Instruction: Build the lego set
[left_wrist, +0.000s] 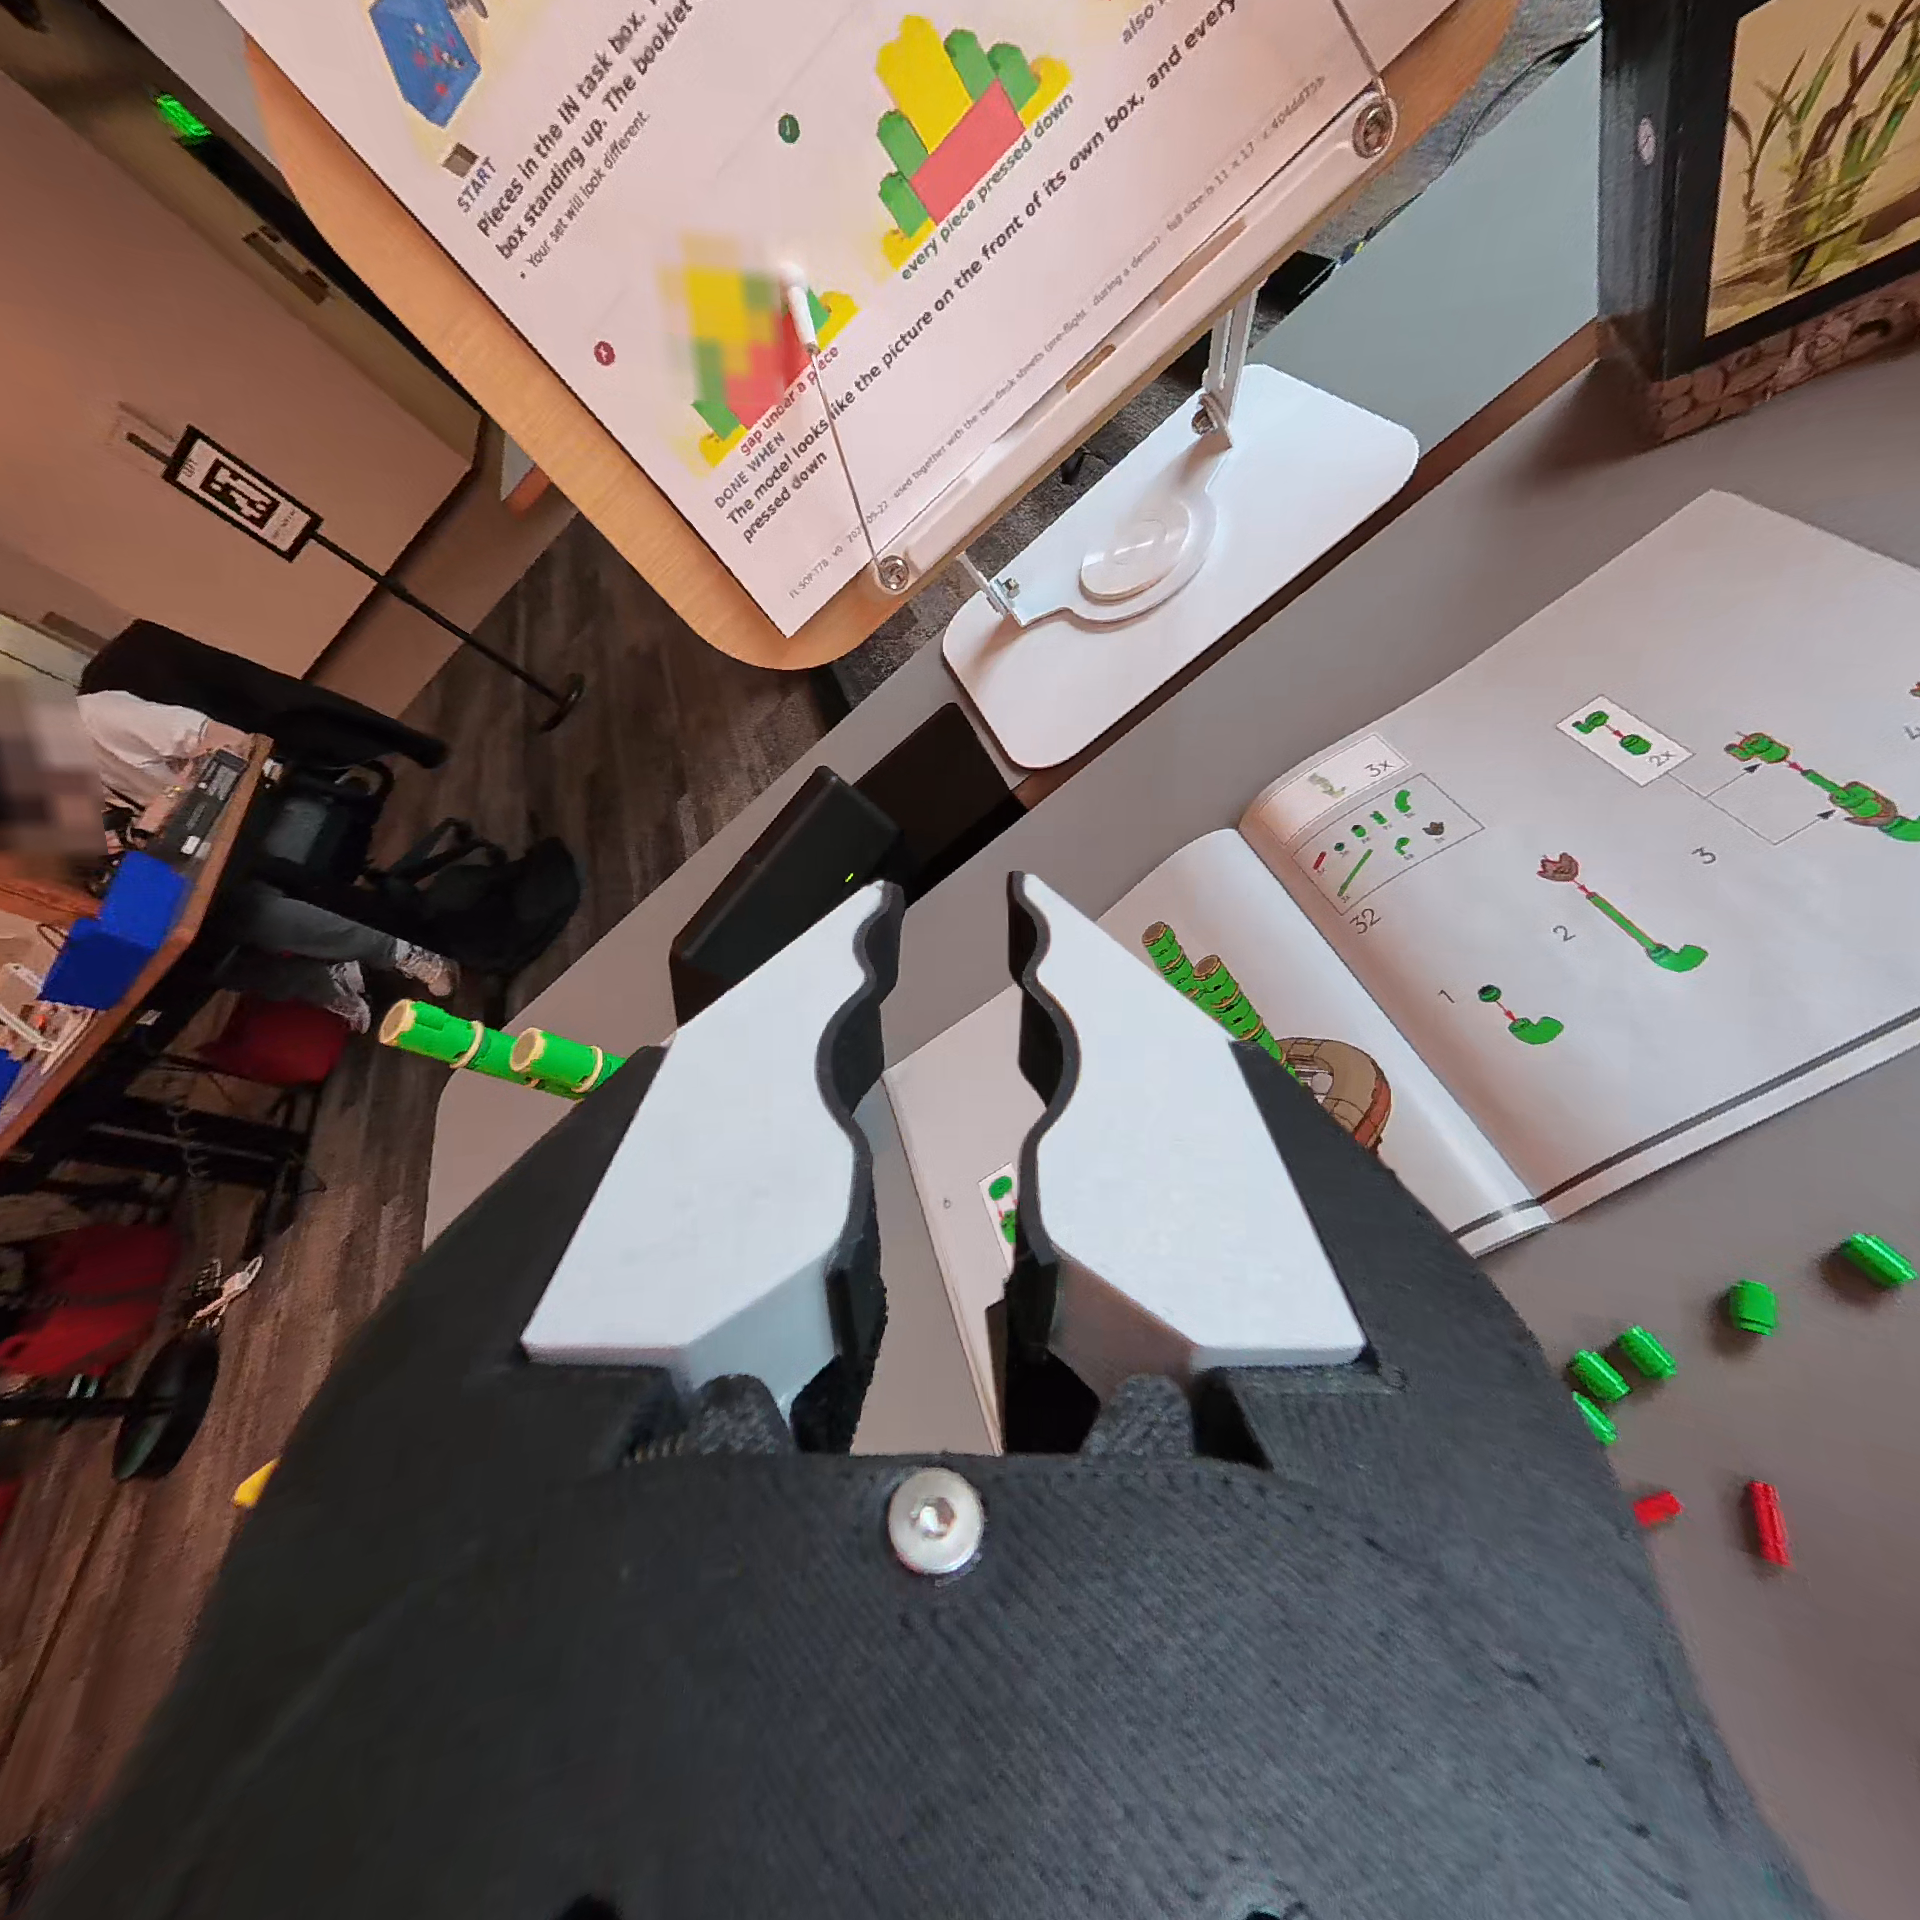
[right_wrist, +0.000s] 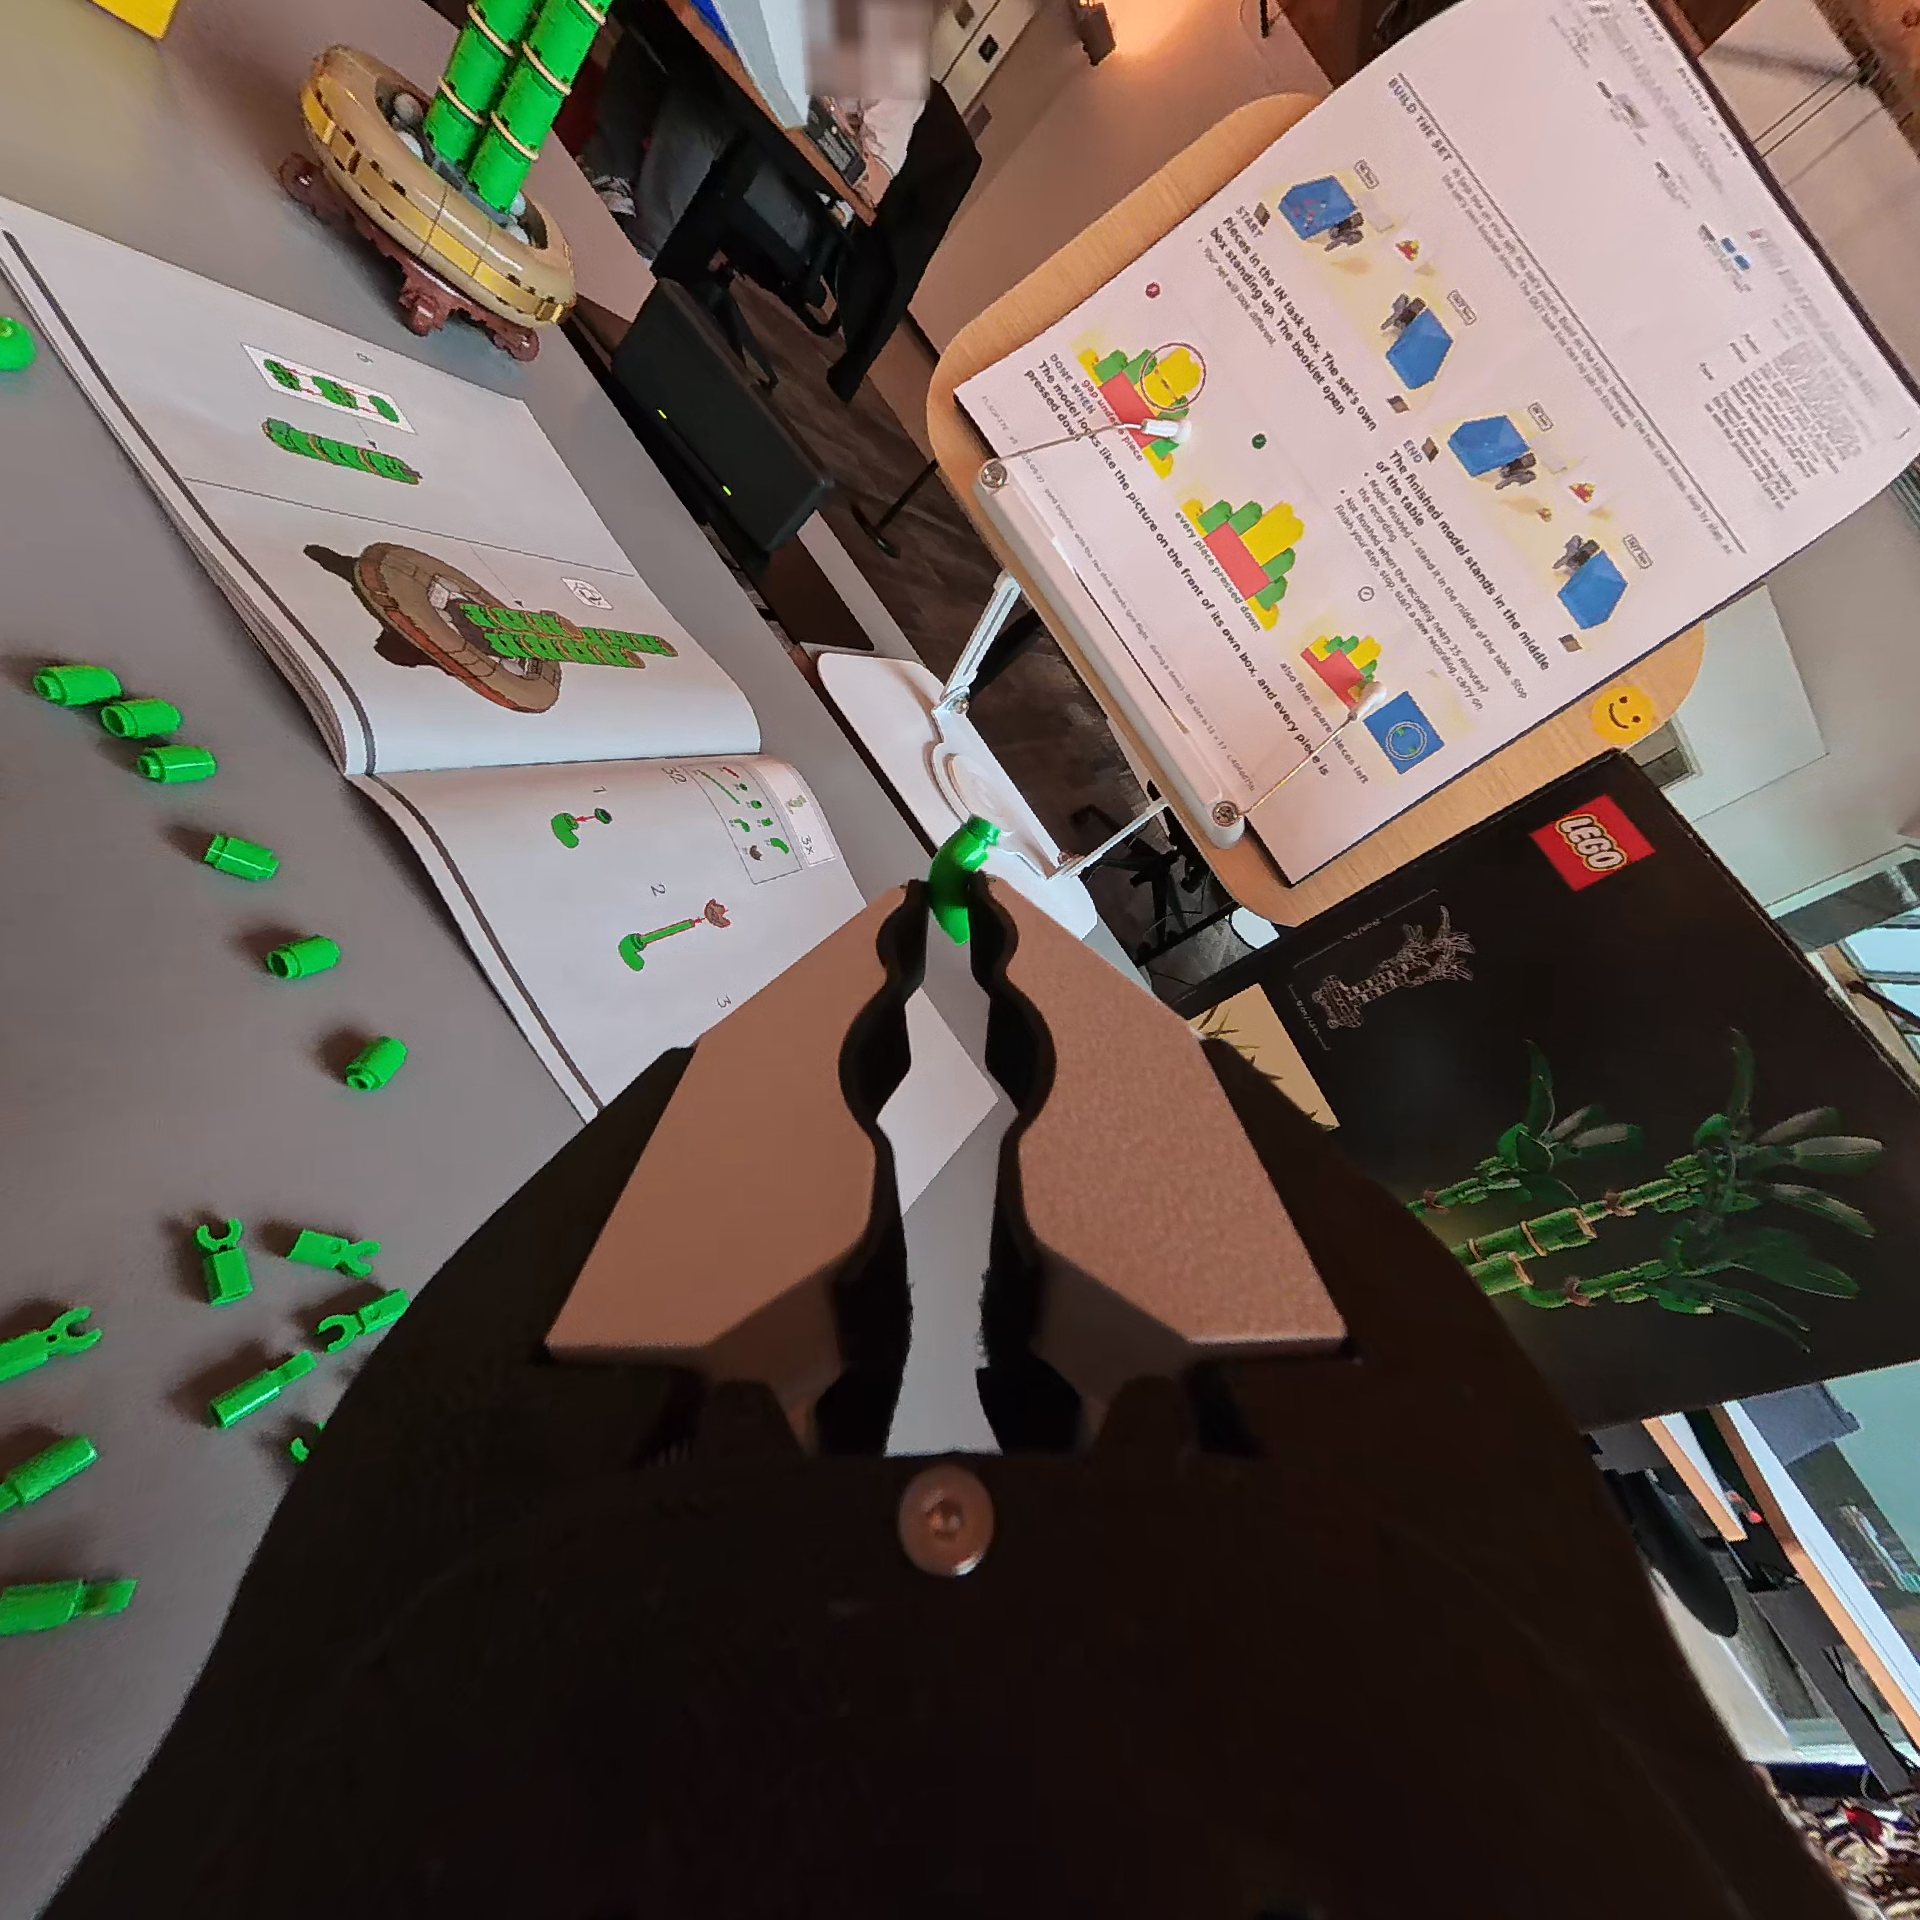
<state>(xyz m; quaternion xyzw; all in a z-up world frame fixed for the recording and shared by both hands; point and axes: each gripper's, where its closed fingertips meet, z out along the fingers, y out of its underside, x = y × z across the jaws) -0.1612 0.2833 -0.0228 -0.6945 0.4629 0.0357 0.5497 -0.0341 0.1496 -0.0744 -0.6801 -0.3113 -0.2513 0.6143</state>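
My right gripper (right_wrist: 948, 896) is shut on a small curved green piece (right_wrist: 958, 873) and holds it above the open instruction booklet (right_wrist: 436, 540). My left gripper (left_wrist: 954, 894) is open and empty, held above the booklet (left_wrist: 1558, 935). The partly built model, green bamboo stalks on a round brown and tan base (right_wrist: 436, 223), stands at the far left of the table; its stalk tips (left_wrist: 488, 1044) show left of my left fingers. Several loose green pieces (right_wrist: 241, 857) lie on the grey table. Green pieces (left_wrist: 1621, 1361) and red pieces (left_wrist: 1766, 1522) lie right of my left gripper.
A wooden board on a white stand (right_wrist: 935, 748) holds a printed sheet (right_wrist: 1403, 436) at the table's far edge. The black set box (right_wrist: 1558, 1091) stands at the right. A black device (right_wrist: 717, 416) sits beyond the table edge. A person (left_wrist: 156, 748) sits at a desk farther off. Some 20 cm of space lies between my two pairs of fingers.
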